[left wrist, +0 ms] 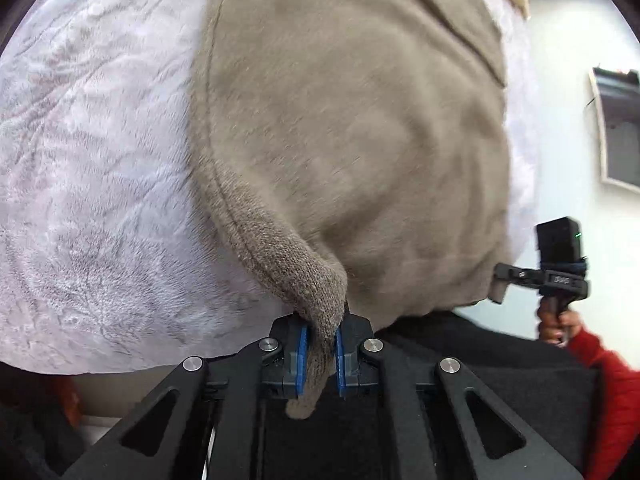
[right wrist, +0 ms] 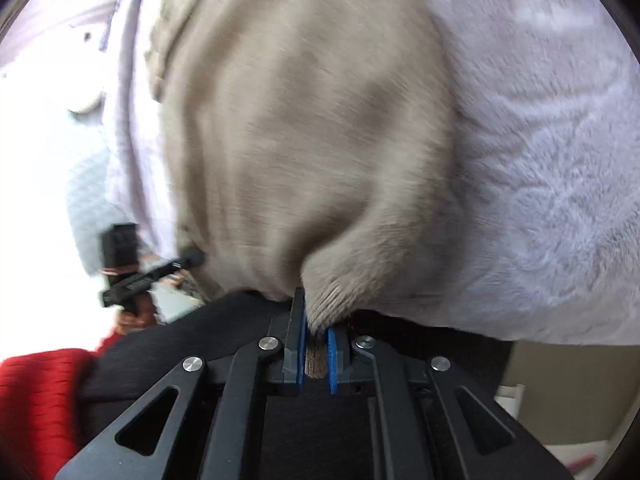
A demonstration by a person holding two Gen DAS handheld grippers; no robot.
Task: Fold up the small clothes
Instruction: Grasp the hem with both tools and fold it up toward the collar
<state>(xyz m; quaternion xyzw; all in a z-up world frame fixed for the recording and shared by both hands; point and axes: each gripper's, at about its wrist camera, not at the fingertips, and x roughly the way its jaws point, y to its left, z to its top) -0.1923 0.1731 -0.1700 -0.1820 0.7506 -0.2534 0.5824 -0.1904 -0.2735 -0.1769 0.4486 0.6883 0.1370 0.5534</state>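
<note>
At the bottom centre of the left wrist view, the left gripper (left wrist: 321,354) is clamped on a bunched corner of a brown knit garment (left wrist: 352,128); the ribbed edge is squeezed between the blue pads (left wrist: 303,360) and a small tail of cloth hangs out below them. The garment spreads upward from there over most of the middle of the frame, lying on a pale fluffy blanket (left wrist: 92,168) that fills the left side and shows again as a thin strip along the garment's right edge. At the right edge of that frame the right gripper (left wrist: 500,284) is seen side-on, its tip at the garment's other lower corner, held by a hand (left wrist: 554,322) with a red sleeve (left wrist: 612,392) behind it. A dark framed panel (left wrist: 618,128) hangs on the white wall at the upper right. Dark cloth (left wrist: 480,360) lies along the bottom, under the garment's near edge.

In the right wrist view the right gripper (right wrist: 316,356) is likewise closed narrow on a pinch of the garment (right wrist: 304,120) at bottom centre, the ribbed hem showing between its pads. The blanket (right wrist: 552,168) fills the right side. At the lower left the left gripper (right wrist: 192,258) appears small and blurred, with the red sleeve (right wrist: 40,400) in the bottom left corner. Both pictures are smeared.
</note>
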